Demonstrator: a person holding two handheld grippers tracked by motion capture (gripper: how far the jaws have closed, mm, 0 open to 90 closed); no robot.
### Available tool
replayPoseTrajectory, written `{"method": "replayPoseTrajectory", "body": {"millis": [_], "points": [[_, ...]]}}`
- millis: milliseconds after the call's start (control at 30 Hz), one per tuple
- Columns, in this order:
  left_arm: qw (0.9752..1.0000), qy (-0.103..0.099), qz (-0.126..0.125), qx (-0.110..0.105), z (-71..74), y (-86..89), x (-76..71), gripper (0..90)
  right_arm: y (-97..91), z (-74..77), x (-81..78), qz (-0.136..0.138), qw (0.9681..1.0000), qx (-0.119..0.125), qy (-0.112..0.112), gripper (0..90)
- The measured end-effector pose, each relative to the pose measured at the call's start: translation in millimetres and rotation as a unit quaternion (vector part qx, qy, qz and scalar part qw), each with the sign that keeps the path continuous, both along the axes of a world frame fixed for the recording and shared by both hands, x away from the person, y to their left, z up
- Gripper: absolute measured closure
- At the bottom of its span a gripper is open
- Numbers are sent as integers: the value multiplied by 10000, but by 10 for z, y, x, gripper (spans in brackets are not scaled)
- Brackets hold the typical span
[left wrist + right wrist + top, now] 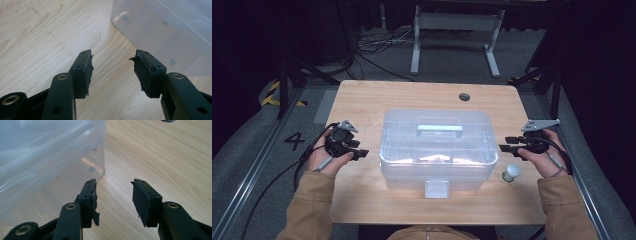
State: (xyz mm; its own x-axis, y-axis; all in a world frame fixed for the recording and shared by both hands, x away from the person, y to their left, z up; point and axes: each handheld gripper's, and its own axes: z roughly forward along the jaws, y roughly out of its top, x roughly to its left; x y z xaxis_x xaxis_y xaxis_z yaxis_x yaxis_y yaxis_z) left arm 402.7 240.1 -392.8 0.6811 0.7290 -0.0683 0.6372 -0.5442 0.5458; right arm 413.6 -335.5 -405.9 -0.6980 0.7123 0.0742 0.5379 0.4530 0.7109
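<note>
1. The wooden table takes up the middle of the high view, its pale top running from the centre down to the lower edge, with a small round hole toward its upper right
2. The clear plastic box sits at the centre of the frame on the table, lid on, with a pale handle across the top and a white latch at its lower edge; in the left gripper view a rounded corner of it lies in the upper right, and in the right gripper view it fills the upper left
3. The left gripper is at the left of centre in the high view, held in a hand just beside the box's left wall and not touching it; its jaws stand apart with only bare wood between them
4. The right gripper is at the right of centre, near the box's right wall; its jaws are also spread, with nothing between them
5. A small white bottle stands on the table in the lower right, just below the right gripper and close to the box's right corner
</note>
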Motion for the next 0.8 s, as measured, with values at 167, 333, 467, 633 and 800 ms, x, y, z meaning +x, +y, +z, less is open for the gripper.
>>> {"method": "replayPoseTrajectory", "body": {"millis": [167,333,467,633,800], "points": [[9994,-160,-104,-286,146,-2,-19,496,-30,71,-67,-122,9998,34,-146,547],[9990,-233,-195,-314,282,-38,-47,493,-69,95,-101,-161,9995,77,-242,541],[9984,-374,-292,-321,423,-90,-75,490,-83,90,-135,-156,9996,134,-208,541],[9965,-543,-420,-482,589,-150,-129,490,-93,90,-167,-174,9994,206,-215,542],[9933,-838,-584,-539,780,-246,-191,489,-101,73,-199,-174,9993,239,-208,544]]}}
